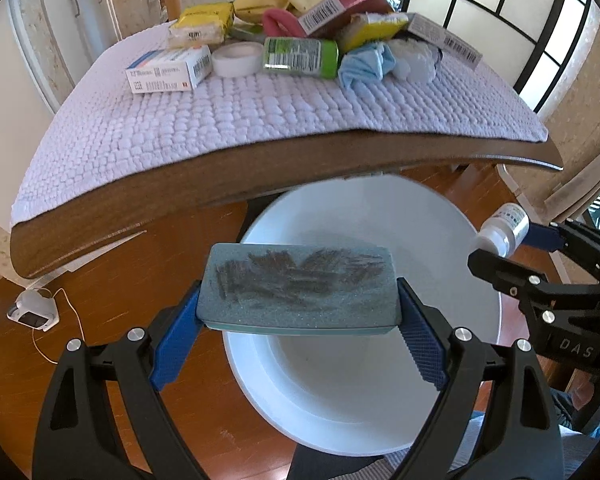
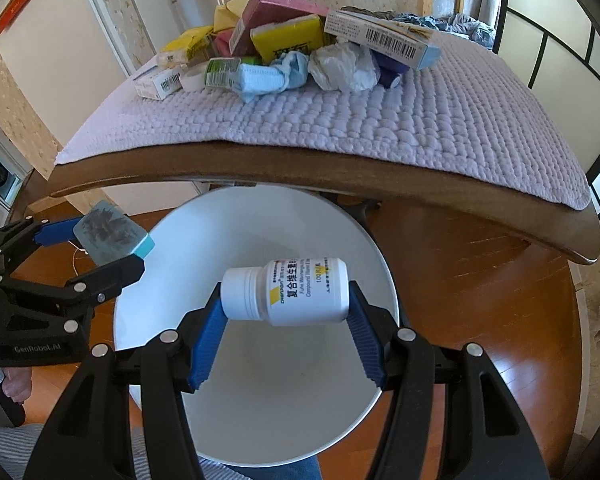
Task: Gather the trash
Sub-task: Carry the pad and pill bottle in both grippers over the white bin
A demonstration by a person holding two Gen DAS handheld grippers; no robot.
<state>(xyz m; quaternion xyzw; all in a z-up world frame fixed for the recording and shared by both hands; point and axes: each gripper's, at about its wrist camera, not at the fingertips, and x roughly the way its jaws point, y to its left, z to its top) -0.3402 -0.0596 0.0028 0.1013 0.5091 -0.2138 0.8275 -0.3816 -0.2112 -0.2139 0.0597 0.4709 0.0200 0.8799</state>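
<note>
- Left tool [image 1: 300, 312]: jaws set wide, blue pads [image 1: 176, 336] pressed against both short ends of a grey-green sponge [image 1: 300, 286]. The sponge lies crosswise between the pads, dark smears on its top face, a teal layer along its lower edge.
- The sponge hangs above a white basin [image 1: 364, 400] that stands on the wooden floor [image 1: 120, 280] just below the near edge of the desk [image 1: 220, 178].
- Right tool [image 2: 284, 320]: jaws at a medium gap, clamped on a white pill bottle [image 2: 288, 290] held on its side, cap toward the left pad, base against the right pad. The bottle is over the same basin [image 2: 260, 420].
- Desk top carries a pale quilted mat [image 1: 240, 120]. Remaining trash sits in a heap along the far edge: a white medicine box [image 1: 168, 70], a roll of white tape [image 1: 236, 58], a green container [image 1: 300, 58], a crumpled blue mask [image 1: 364, 66], a yellow packet [image 1: 204, 24] and a pink carton [image 1: 340, 6].
- Both tools hang side by side, apart, neither touching the basin.
</note>
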